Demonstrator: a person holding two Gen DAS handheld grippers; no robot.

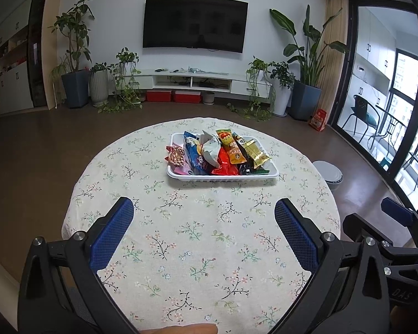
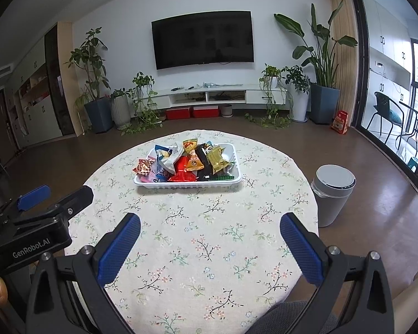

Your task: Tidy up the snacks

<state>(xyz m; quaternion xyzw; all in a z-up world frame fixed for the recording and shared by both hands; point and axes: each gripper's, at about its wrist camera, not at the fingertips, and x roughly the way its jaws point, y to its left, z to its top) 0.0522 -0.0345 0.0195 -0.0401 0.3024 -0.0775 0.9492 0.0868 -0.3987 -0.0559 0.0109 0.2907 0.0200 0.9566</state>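
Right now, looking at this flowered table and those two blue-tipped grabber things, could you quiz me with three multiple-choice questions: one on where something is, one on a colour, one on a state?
1. Where are the wrapped snack packets?
A. Piled in the white plastic tray
B. Scattered on the floor
C. On the TV shelf

2. What colour are the pads on the fingers?
A. Red
B. Blue
C. Green

3. How do the left gripper and right gripper stand?
A. Both shut on packets
B. One open, one shut
C. Both open, holding nothing

Answers:
1 A, the packets heap inside the tray on the round floral tablecloth.
2 B, the textured pads show blue in both views.
3 C, each pair is spread wide over bare cloth.
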